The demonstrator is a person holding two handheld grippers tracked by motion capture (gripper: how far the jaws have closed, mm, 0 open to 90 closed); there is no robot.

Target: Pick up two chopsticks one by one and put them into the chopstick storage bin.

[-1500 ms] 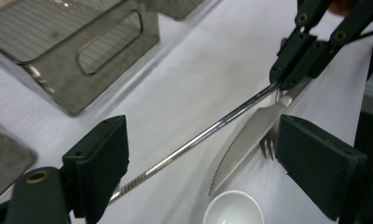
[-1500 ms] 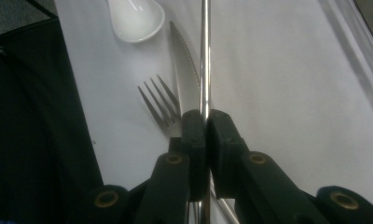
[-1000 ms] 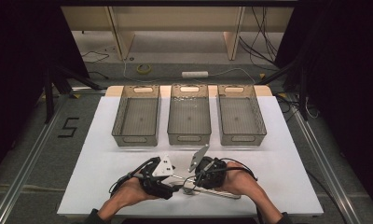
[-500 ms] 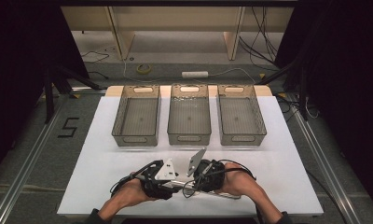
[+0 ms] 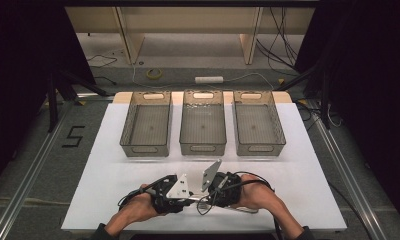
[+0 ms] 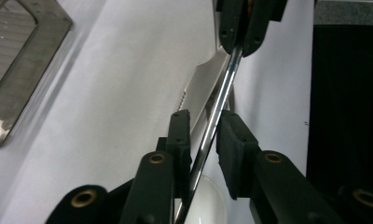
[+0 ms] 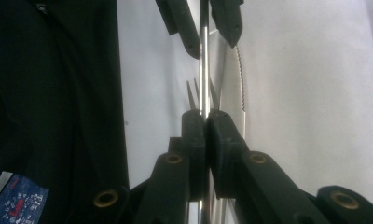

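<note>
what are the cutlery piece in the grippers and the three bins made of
Cutlery handle: looks like polished metal, thin and mirror-bright; a serrated knife blade beside it has the same shine. Three bins: probably smoky translucent plastic, since the white table shows through their walls.

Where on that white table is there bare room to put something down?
The strip between the three bins and the hands is bare, and so are the table's left and right margins beside the bins. It is crowded at the near edge, where both grippers meet over the cutlery.
</note>
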